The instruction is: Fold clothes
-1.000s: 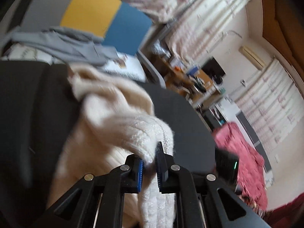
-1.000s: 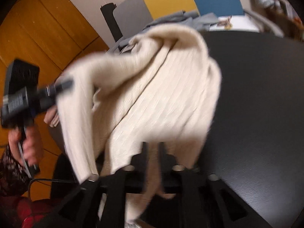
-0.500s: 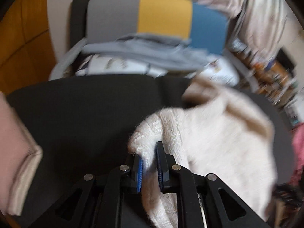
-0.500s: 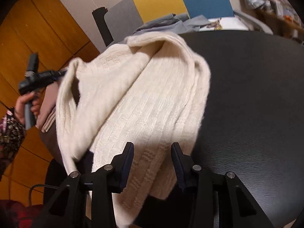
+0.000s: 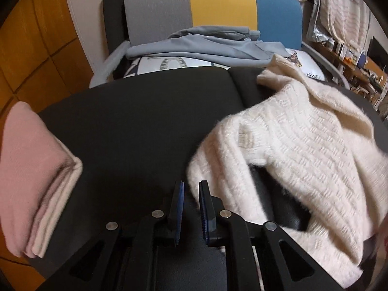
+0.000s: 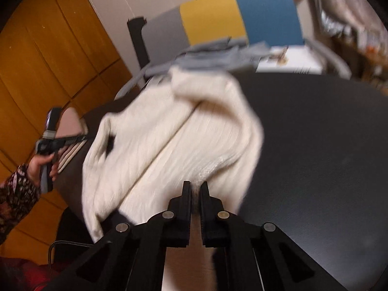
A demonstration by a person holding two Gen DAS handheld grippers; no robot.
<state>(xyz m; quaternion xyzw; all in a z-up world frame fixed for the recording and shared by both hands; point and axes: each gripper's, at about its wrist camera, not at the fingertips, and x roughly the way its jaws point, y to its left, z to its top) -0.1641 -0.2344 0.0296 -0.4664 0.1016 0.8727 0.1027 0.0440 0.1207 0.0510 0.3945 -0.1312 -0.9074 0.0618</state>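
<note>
Left wrist view: the left gripper (image 5: 190, 189), jaws narrowly apart and empty, hovers beside the rumpled cream ribbed-knit sweater (image 5: 303, 150) on the black table (image 5: 135, 126).

Right wrist view: the right gripper (image 6: 195, 189) pinches the sweater's hem; judging from the bunching, tension should stay even.

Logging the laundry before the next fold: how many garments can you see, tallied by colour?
Cream: 1, the knit sweater on the black table
Pink: 1, the folded garment at the table's left edge
Grey: 1 pile, the grey clothing on the chair; piece count unclear
Total: 3
</note>
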